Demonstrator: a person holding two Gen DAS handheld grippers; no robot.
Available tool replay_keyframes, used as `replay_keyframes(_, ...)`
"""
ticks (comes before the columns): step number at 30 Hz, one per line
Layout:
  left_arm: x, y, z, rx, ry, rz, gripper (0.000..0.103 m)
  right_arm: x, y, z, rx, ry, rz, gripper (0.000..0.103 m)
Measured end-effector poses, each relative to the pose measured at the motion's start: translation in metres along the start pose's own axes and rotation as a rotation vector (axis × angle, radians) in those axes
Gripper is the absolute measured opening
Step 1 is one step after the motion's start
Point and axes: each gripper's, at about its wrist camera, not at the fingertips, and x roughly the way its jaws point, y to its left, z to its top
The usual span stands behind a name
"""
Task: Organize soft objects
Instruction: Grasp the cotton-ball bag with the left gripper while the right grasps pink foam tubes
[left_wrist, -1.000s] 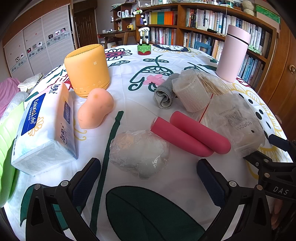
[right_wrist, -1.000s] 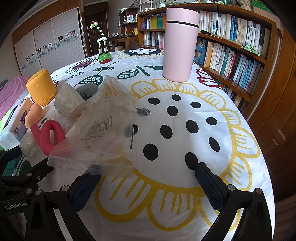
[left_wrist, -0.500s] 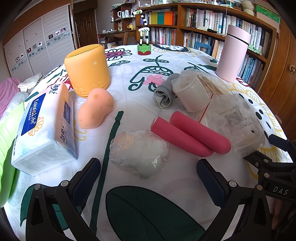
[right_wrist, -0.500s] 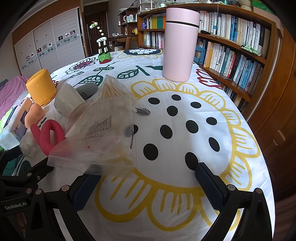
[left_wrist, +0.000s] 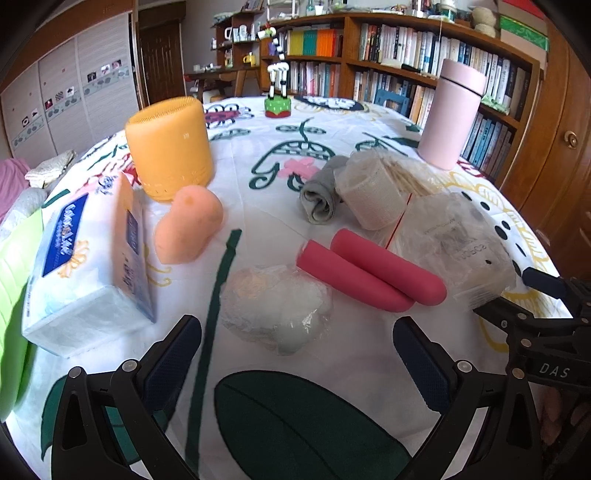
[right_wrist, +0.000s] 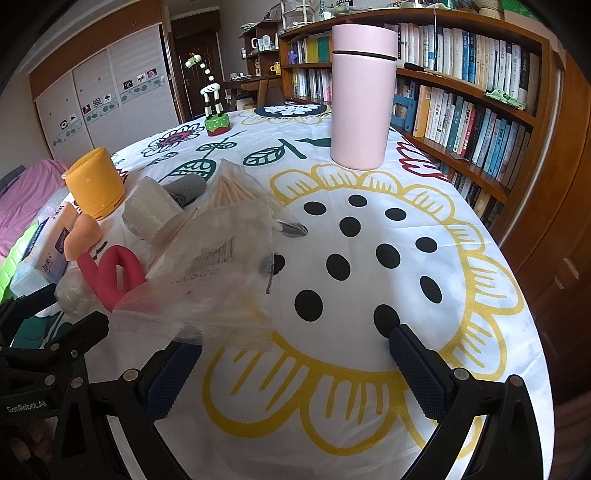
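You get bright, even daylight | soft, faint shadows on the counter (left_wrist: 369, 350) | motion blur on the left wrist view | strong fisheye bending and dark corners in both.

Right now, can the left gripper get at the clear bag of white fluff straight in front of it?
Probably yes. The left gripper is open, and the bag of fluff lies just ahead, between its fingers' line, with bare tablecloth around it. The pink roll sits close on the right.
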Motion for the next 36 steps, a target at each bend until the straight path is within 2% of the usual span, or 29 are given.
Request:
replay_keyframes(4, -0.013, -0.003, 0.003, 0.038, -0.062, 0.025, 0.103, -0.014, -0.002, 0.003, 0.012, -0.058, 0.049, 0.103)
replay_keyframes(9, -0.030, 0.000, 0.007, 0.051, -0.106, -0.003, 0.103, -0.027, -0.011, 0.006, 0.045, -0.127, 0.079, 0.103)
replay_keyframes(17, -0.047, 0.018, 0.009, 0.030, -0.150, 0.022, 0.103, -0.031, -0.014, 0.006, 0.082, -0.178, 0.109, 0.103)
replay_keyframes(22, -0.045, 0.029, 0.009, 0.004, -0.143, 0.018, 0.103, -0.038, -0.013, 0.006, 0.079, -0.216, 0.100, 0.103)
replay_keyframes(25, -0.041, 0.031, 0.008, -0.008, -0.123, -0.011, 0.103, -0.033, -0.010, 0.005, 0.070, -0.204, 0.107, 0.103)
replay_keyframes(30, -0.031, 0.020, 0.005, 0.031, -0.094, -0.056, 0.102, -0.028, -0.006, 0.003, 0.056, -0.186, 0.127, 0.103)
replay_keyframes(32, -0.027, 0.018, 0.005, 0.040, -0.084, -0.068, 0.094, -0.028, -0.004, 0.002, 0.051, -0.186, 0.135, 0.103)
replay_keyframes(36, -0.013, 0.019, 0.005, 0.039, -0.040, -0.104, 0.067, -0.028, -0.001, 0.001, 0.038, -0.184, 0.142, 0.103)
